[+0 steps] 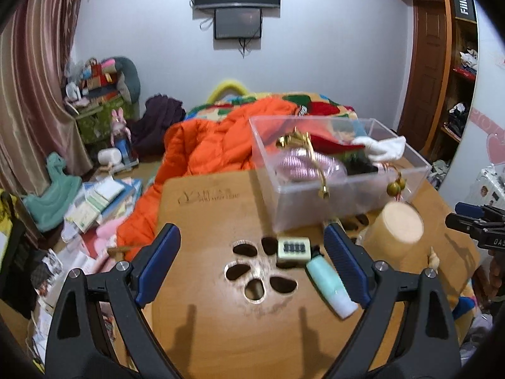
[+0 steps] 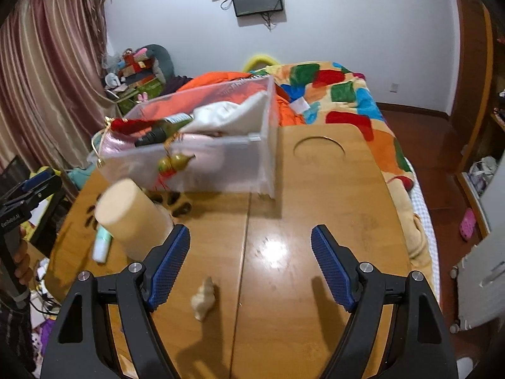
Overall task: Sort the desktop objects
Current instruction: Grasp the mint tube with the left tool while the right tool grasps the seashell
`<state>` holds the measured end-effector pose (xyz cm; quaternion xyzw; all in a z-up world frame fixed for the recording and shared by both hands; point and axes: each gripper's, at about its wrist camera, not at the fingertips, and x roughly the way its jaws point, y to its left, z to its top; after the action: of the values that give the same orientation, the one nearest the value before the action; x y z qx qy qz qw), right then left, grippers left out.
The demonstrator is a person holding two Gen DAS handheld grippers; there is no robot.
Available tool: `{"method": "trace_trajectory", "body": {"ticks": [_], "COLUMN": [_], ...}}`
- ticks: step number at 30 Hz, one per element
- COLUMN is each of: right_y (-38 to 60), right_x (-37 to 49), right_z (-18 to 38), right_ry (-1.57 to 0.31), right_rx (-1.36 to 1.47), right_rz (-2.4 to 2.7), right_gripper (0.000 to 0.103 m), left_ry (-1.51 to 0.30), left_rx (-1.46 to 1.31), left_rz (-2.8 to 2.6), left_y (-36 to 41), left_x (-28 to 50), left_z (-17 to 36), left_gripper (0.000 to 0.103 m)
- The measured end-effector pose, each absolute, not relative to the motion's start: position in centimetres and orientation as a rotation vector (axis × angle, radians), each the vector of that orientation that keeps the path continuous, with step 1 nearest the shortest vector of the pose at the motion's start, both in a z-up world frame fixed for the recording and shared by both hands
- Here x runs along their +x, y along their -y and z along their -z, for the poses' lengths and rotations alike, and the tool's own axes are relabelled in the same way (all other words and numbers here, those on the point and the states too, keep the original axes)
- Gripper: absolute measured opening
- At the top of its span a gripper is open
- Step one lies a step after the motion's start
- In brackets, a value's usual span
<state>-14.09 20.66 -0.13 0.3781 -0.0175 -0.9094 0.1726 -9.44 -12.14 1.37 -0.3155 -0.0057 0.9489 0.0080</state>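
Both grippers, left gripper (image 1: 252, 246) and right gripper (image 2: 251, 246), gape empty over glossy wood. Ribbed blue pads (image 1: 344, 259) flank a smooth mint bottle (image 1: 328, 284); a knobbly shell (image 2: 204, 298) lies near the clear plastic box (image 2: 221, 164)

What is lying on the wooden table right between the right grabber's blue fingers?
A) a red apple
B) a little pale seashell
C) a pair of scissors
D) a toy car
B: in the right wrist view a small cream seashell lies on the bare wooden table in the gap of the right gripper, whose jaws stand apart with nothing pressed between them.
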Motion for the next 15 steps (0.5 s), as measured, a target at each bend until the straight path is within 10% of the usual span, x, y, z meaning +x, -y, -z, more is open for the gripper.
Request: {"method": "trace_trajectory", "body": {"ticks": [15], "right_y": [-20.2], "right_x": [-11.9], "right_z": [3.1], "right_ry": [0.061], "right_rx": [1.126], "right_rz": [2.516], "right_gripper": [0.076], "left_ry": [0.143], "left_rx": [-1.203], "left_rz": [-2.796], "left_y": [9.8], "left_x": [-9.6], "left_z": [4.2], "left_gripper": [0.093]}}
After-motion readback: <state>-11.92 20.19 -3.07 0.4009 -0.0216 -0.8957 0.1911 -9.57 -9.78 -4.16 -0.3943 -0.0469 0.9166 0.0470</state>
